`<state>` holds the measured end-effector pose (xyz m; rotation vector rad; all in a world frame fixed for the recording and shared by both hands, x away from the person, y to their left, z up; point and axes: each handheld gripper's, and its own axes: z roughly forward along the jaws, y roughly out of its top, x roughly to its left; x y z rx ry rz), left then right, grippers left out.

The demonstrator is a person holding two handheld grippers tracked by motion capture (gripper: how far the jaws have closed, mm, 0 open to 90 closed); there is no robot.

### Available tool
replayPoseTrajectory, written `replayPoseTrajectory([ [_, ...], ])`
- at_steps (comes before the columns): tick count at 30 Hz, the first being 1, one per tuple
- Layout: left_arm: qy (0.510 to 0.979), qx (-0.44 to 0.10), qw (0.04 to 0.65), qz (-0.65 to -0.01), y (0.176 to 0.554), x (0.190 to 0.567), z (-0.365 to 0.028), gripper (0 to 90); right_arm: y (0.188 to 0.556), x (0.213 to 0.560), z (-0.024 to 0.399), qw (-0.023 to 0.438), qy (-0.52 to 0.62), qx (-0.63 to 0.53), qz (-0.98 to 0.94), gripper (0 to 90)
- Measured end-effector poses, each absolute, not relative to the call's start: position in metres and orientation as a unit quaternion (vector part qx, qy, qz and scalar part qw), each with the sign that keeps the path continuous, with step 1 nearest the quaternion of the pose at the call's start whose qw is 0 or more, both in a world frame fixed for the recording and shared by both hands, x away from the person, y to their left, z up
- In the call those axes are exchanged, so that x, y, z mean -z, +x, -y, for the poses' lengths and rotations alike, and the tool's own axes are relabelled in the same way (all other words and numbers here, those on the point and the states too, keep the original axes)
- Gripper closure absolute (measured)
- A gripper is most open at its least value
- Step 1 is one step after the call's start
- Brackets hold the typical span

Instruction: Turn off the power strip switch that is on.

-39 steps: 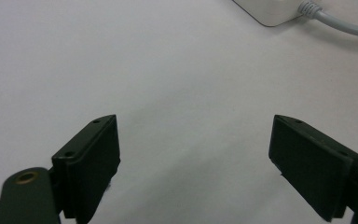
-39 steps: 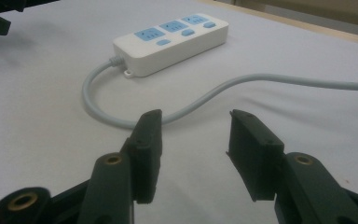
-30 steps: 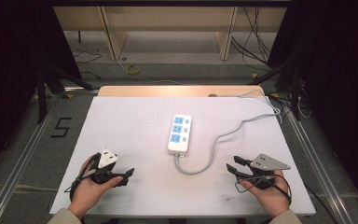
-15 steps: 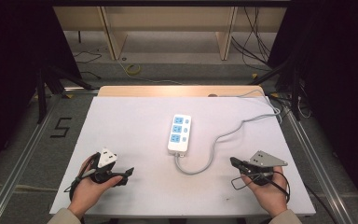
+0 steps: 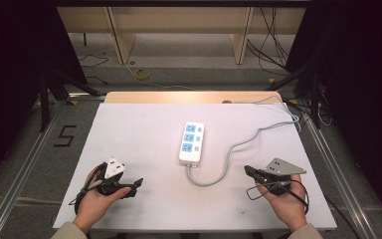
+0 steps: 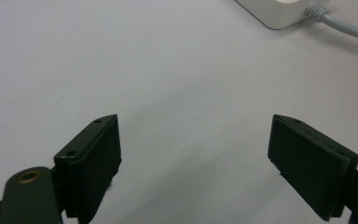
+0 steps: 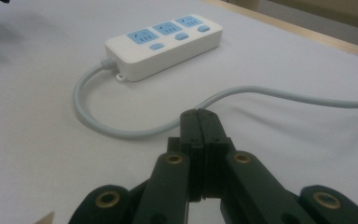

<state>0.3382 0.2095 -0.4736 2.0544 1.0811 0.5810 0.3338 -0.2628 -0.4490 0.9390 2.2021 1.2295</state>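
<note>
A white power strip (image 5: 191,143) with three blue sockets lies at the middle of the white table (image 5: 139,124), and its corner appears in the left gripper view (image 6: 279,11). Its grey cable (image 5: 229,154) loops from the near end and runs off to the back right. My left gripper (image 5: 137,185) rests near the front left, pointing right toward the strip, jaws open and empty (image 6: 193,154). At the front right my right gripper (image 5: 247,170) points left at the cable loop (image 7: 121,128), its jaws shut with nothing between them (image 7: 200,116). The strip (image 7: 165,39) lies beyond them.
A wooden strip (image 5: 189,97) borders the table's far edge. Aluminium rails (image 5: 22,169) run along both sides. Loose cables (image 5: 278,45) lie on the floor behind, beside wooden furniture legs (image 5: 122,42). A black "5" mark (image 5: 65,135) is on the floor at left.
The right gripper's jaws stood apart a second ago and are now closed together on nothing. The right hand shifted slightly left. The left hand and the power strip stayed put.
</note>
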Motion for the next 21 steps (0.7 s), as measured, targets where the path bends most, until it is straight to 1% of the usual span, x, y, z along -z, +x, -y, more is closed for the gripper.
replayPoseTrajectory([
  [21,0.799,-0.230,0.364,-0.420,0.339,0.474,-0.210,17.7,0.348,0.439,0.250,0.216,0.334,-0.428,-0.812,90.0],
])
